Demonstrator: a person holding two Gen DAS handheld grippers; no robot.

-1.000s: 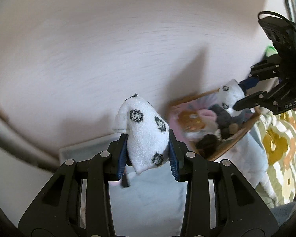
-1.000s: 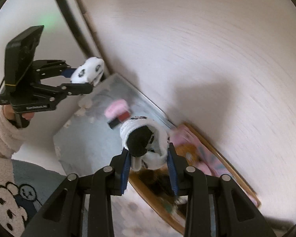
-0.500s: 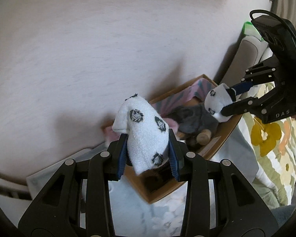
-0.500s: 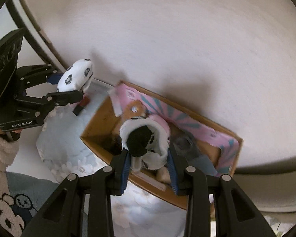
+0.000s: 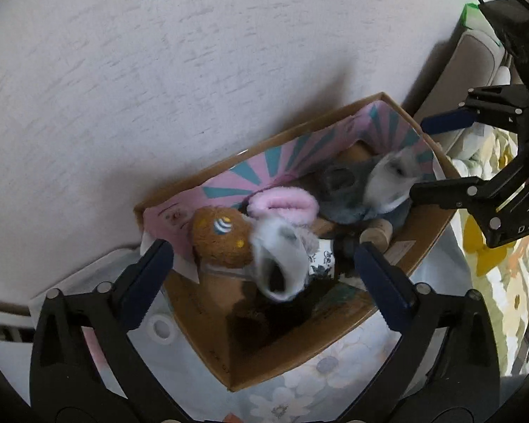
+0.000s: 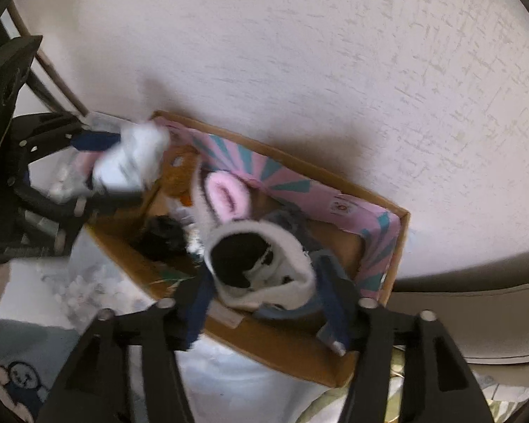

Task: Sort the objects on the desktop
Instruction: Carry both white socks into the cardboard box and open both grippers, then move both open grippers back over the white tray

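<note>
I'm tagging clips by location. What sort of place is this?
Probably a home, perhaps a bedroom: a cardboard box of socks and small soft items sits on floral fabric against a textured wall, with flowered bedding beside it.

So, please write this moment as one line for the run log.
left claw: opening, sock dropping | right claw: opening, sock between fingers | target: box

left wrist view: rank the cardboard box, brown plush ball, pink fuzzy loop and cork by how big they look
1. cardboard box
2. brown plush ball
3. pink fuzzy loop, close to the ball, so unsure
4. cork
</note>
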